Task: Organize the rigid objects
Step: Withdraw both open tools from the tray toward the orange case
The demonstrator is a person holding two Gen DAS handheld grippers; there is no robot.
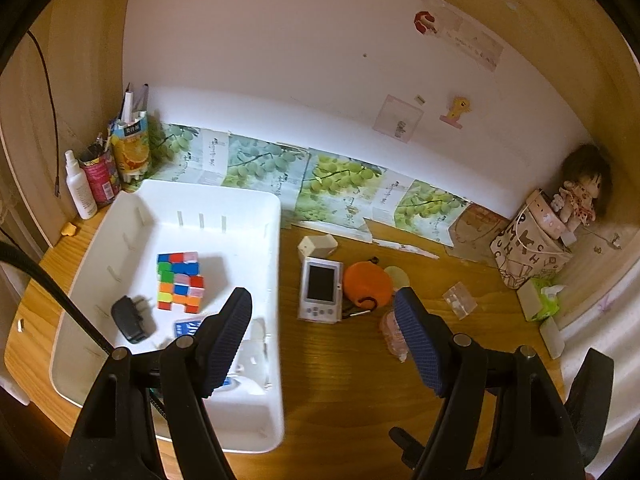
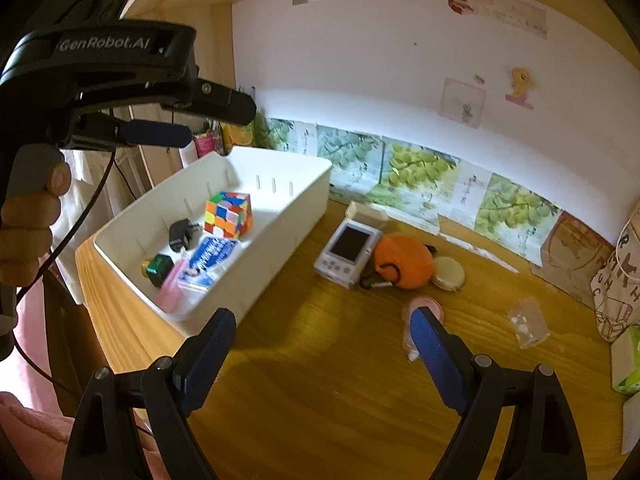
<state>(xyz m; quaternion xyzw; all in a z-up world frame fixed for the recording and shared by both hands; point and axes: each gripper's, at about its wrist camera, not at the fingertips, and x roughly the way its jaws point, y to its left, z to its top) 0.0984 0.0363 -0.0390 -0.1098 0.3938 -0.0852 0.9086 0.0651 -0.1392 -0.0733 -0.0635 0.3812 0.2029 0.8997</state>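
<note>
A white bin (image 1: 275, 264) (image 2: 316, 184) stands on the left of the wooden desk. It holds a colour cube (image 1: 180, 282) (image 2: 228, 214), a black charger (image 1: 130, 320) (image 2: 182, 234) and a blue-and-white packet (image 2: 210, 260). To its right lie a white handheld console (image 1: 322, 288) (image 2: 348, 250), an orange pouch (image 1: 368, 286) (image 2: 404, 262), a round cream compact (image 2: 450, 274), a pink bottle (image 1: 390, 328) (image 2: 424, 308) and a clear plastic box (image 1: 460, 300) (image 2: 528, 322). My left gripper (image 1: 323, 296) (image 2: 218, 124) hangs open and empty above the bin's right wall. My right gripper (image 2: 322, 314) is open and empty over bare desk.
A small white box (image 1: 318, 245) lies behind the console. A spray bottle (image 1: 80, 188) and carton pen holders (image 1: 130, 148) stand at the back left. A doll (image 1: 580, 196), a patterned bag (image 1: 528, 248) and a tissue pack (image 1: 542, 300) crowd the right corner. A hand (image 2: 28, 220) holds the left gripper.
</note>
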